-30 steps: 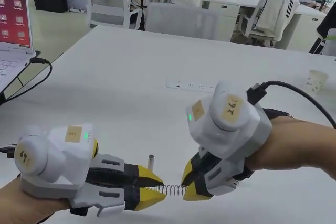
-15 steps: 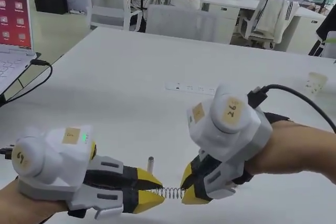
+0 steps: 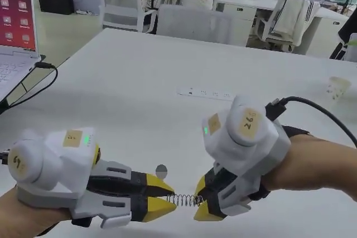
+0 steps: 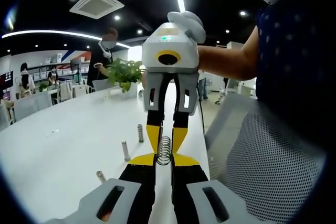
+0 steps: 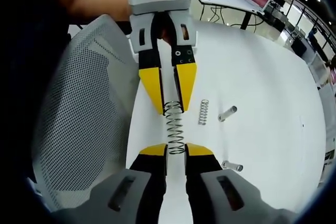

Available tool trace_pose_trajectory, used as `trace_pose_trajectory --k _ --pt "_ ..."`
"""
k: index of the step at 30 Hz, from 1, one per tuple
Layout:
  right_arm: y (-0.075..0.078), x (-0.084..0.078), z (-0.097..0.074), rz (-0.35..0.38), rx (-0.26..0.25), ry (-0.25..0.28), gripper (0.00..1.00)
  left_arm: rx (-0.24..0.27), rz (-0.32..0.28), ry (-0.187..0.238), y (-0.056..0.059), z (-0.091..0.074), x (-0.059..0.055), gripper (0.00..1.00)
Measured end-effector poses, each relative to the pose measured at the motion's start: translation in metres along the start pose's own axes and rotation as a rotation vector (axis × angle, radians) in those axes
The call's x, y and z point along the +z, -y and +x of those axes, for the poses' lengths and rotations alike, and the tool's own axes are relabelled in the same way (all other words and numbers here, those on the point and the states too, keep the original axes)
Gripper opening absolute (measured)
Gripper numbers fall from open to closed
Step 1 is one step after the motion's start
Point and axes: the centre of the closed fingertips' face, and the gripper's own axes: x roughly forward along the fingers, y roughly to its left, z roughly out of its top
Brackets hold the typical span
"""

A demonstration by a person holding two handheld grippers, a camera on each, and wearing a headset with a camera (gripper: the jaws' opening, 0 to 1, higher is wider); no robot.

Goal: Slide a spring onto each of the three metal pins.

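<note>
The left tool (image 4: 164,159) was closed narrow on one end of a spring (image 3: 184,199). The right tool (image 5: 176,150) was pinched just as narrow on the other end. The spring ran roughly level between the two pairs of yellow tips. The tools faced each other nose to nose, near but apart, with the coil bridging the gap.

In both gripper views the near edge of the bench (image 3: 167,65) ran close beside the held spring, and a mesh chair back (image 5: 79,108) stood just past that edge. Away from the edge the white top lay open. A power strip (image 3: 203,92) sat well off toward the middle, a laptop (image 3: 11,20) and its cable (image 3: 39,85) were at the left side, and a paper cup (image 3: 336,87) stood far to the right.

In the head view a metal pin (image 3: 161,171), blurred, stood just behind the spring, between the two sets of tips. The left gripper view showed a short row beside the tools: a near pin (image 4: 101,176), a middle pin (image 4: 126,150) and, farthest, an upright coiled piece (image 4: 140,132). Whether that piece sat over a pin could not be told. All three stood on the bench to one side of the held spring, near it but not touching it.
</note>
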Motion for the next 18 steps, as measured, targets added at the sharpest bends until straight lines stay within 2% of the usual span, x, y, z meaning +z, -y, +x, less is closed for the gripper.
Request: trace_pose_trajectory --k 5,18 --pt "0.0009 0.0011 0.0002 -0.006 -0.003 0.004 0.09 0.002 -0.003 0.011 0.0010 -0.0004 0.0027 0.02" --pt "0.0042 0.0081 -0.0083 0.009 -0.018 0.024 0.08 0.007 -0.001 -0.013 -0.0005 0.0001 -0.0042 0.02"
